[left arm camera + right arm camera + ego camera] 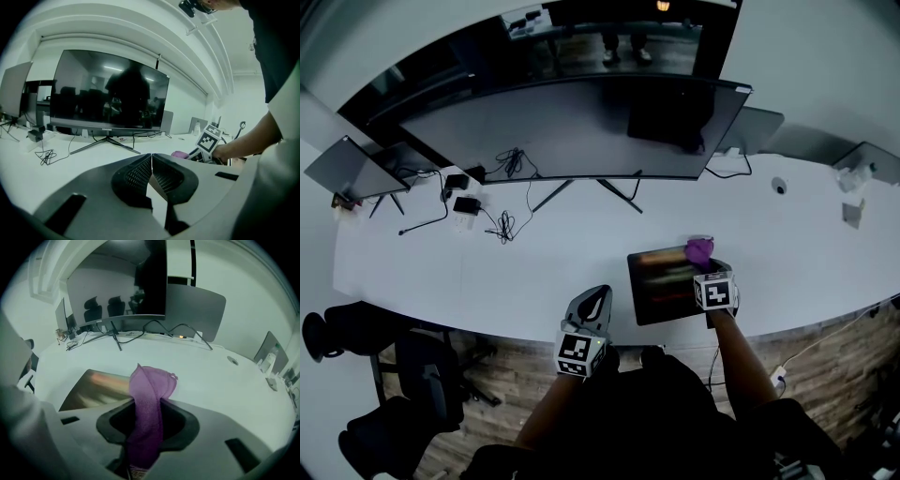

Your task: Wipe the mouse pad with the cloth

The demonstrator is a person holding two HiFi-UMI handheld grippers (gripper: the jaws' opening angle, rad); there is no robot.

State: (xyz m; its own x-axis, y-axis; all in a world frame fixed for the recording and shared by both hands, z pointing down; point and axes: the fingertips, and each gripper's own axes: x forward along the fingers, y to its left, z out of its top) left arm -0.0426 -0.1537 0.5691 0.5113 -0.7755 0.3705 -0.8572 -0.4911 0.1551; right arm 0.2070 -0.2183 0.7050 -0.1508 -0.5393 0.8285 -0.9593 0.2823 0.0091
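My right gripper [148,404] is clamped tight on the purple cloth [151,389], at the mouse pad's [659,289] 1 o'clock edge; my left gripper [151,161], jaws pressed together and empty, sits at its 8 o'clock.

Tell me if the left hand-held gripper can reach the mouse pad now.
Probably yes: the left hand-held gripper is beside the mouse pad, only bare desk between; the cloth sits at its right edge.

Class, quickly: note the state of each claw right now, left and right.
Left claw: closed, holding nothing.
Right claw: closed on the purple cloth.
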